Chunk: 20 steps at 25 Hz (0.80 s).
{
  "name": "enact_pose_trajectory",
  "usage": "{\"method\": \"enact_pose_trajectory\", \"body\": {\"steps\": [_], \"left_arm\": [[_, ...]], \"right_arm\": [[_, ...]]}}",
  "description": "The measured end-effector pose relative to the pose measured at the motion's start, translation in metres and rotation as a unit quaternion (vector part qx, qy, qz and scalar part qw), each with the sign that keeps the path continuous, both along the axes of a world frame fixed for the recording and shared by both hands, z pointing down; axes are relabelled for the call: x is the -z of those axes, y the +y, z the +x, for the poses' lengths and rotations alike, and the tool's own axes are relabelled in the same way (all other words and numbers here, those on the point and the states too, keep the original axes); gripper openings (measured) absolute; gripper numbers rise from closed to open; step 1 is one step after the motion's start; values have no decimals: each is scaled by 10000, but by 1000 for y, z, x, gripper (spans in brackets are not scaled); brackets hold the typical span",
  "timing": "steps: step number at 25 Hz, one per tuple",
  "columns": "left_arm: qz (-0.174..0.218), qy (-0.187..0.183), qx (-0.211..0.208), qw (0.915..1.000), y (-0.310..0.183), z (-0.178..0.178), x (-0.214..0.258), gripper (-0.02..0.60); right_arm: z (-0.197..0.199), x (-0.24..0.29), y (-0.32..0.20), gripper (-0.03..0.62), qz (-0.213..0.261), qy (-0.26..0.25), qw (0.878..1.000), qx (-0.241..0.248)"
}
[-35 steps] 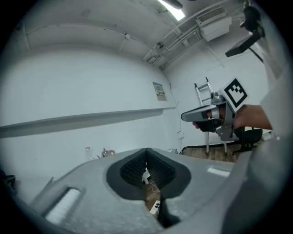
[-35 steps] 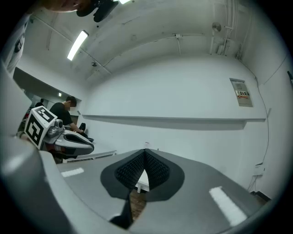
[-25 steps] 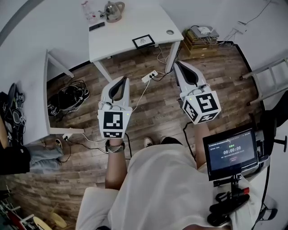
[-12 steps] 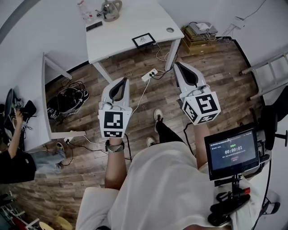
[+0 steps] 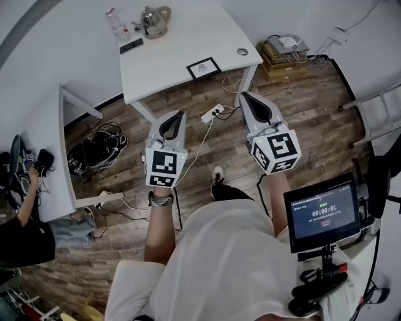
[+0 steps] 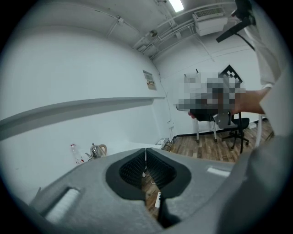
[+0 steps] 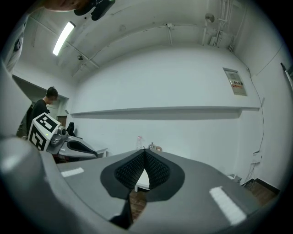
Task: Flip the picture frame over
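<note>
The picture frame (image 5: 203, 68), black-edged with a white picture face up, lies near the front edge of the white table (image 5: 175, 63). Both grippers hang in the air over the wooden floor, short of the table. My left gripper (image 5: 182, 114) is shut and empty, its tips (image 6: 146, 150) meeting. My right gripper (image 5: 244, 96) is also shut with nothing in it, jaws closed to a point (image 7: 144, 151); it reaches close to the table's front right leg. In the right gripper view the left gripper (image 7: 68, 144) shows at the left.
On the table stand a kettle (image 5: 155, 20), a bottle (image 5: 113, 17) and a dark phone (image 5: 132, 45). A power strip (image 5: 215, 113) with cables lies on the floor. A second white table (image 5: 44, 144) and a person (image 5: 25, 219) are left; boxes (image 5: 282, 53), ladder (image 5: 376, 113), screen (image 5: 319, 212) right.
Both grippers have moved forward and lower towards the table, still shut. The wearer's foot has stepped forward. The person at the left has shifted.
</note>
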<state>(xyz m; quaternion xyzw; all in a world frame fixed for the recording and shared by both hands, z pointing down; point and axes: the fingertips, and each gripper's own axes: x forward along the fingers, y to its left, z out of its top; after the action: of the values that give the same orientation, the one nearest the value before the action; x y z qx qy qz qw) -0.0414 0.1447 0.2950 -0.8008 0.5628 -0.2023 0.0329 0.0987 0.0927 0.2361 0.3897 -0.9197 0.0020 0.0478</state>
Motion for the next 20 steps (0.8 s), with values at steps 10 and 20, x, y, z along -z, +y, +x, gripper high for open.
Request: {"method": "enact_pose_trajectory", "body": {"steps": [10, 20], "left_arm": [[-395, -645, 27, 9971, -112, 0, -50, 48], [-542, -1602, -253, 9853, -122, 10, -86, 72]], "right_arm": [[-4, -52, -104, 8, -430, 150, 9990, 40], [-3, -81, -107, 18, -454, 469, 9978, 143]]}}
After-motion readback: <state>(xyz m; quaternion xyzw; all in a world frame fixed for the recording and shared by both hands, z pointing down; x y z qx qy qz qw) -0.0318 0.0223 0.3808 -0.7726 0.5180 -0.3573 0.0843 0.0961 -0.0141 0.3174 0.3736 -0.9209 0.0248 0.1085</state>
